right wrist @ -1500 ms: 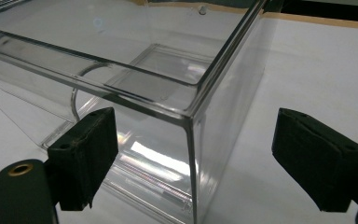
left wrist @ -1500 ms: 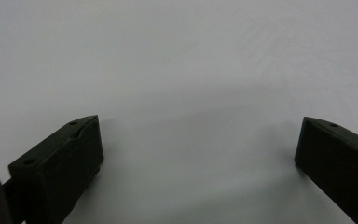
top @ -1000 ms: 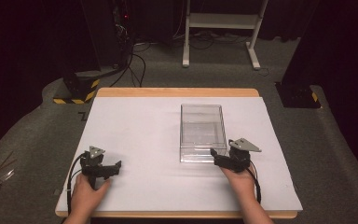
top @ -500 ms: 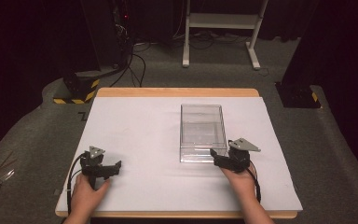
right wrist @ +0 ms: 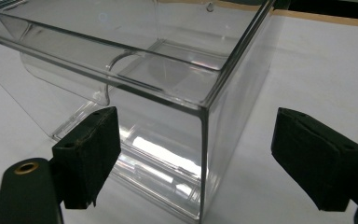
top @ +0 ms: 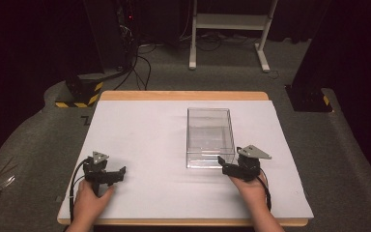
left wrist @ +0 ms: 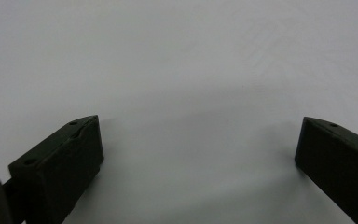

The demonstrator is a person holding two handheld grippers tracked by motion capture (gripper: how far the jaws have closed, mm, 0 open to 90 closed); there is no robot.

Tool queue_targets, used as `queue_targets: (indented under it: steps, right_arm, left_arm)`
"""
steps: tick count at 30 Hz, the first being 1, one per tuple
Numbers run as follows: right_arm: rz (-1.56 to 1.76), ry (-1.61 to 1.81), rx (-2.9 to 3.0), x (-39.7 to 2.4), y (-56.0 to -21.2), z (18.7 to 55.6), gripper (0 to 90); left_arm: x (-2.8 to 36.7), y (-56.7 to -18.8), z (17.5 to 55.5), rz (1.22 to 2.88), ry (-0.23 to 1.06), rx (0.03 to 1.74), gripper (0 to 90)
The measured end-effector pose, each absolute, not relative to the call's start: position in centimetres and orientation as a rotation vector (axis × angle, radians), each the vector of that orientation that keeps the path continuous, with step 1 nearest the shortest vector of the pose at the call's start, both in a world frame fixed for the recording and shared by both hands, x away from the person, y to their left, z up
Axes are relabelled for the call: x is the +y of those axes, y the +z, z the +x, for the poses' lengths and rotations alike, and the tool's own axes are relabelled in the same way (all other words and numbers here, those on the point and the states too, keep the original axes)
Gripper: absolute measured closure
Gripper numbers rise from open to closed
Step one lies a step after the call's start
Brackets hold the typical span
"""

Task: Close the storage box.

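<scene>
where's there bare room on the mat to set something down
The widest bare patch runs from the mat's left edge to the clear box, beyond the left tool. A narrower strip lies between the box and the mat's right edge. It is crowded at the box's near right corner, where the right tool sits open.

White table sheet [top: 154,130] w/ wood edge; clear plastic box [top: 210,136] right of centre; white stand [top: 232,21] behind.

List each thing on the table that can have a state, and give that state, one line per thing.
Clear plastic box: upright, open at the top, empty.
Left gripper: jaws open, nothing between them, on the white table cover.
Right gripper: jaws open, at the box's near right corner.
</scene>
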State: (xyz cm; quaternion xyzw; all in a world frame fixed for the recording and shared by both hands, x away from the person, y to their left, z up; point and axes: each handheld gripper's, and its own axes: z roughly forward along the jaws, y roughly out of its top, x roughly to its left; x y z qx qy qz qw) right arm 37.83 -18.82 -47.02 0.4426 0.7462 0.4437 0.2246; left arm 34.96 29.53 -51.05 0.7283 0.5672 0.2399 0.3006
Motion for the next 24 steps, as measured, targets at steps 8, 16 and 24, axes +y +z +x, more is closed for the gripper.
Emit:
queue_targets:
  steps: [8, 16, 24]
  right_arm:
    - [1.231, 1.253, 2.055, -20.0, -47.1, 36.6, 16.1]
    - [1.269, 1.232, 2.043, -22.1, -47.7, 35.5, 16.4]
    - [1.324, 1.176, 2.007, -25.5, -48.4, 34.4, 16.8]
  left_arm:
    - [29.5, -51.0, 35.0, 1.933, 0.636, 1.505, 1.2]
    - [29.5, -51.0, 35.0, 1.933, 0.637, 1.505, 1.2]
    - [29.5, -51.0, 35.0, 1.933, 0.637, 1.505, 1.2]
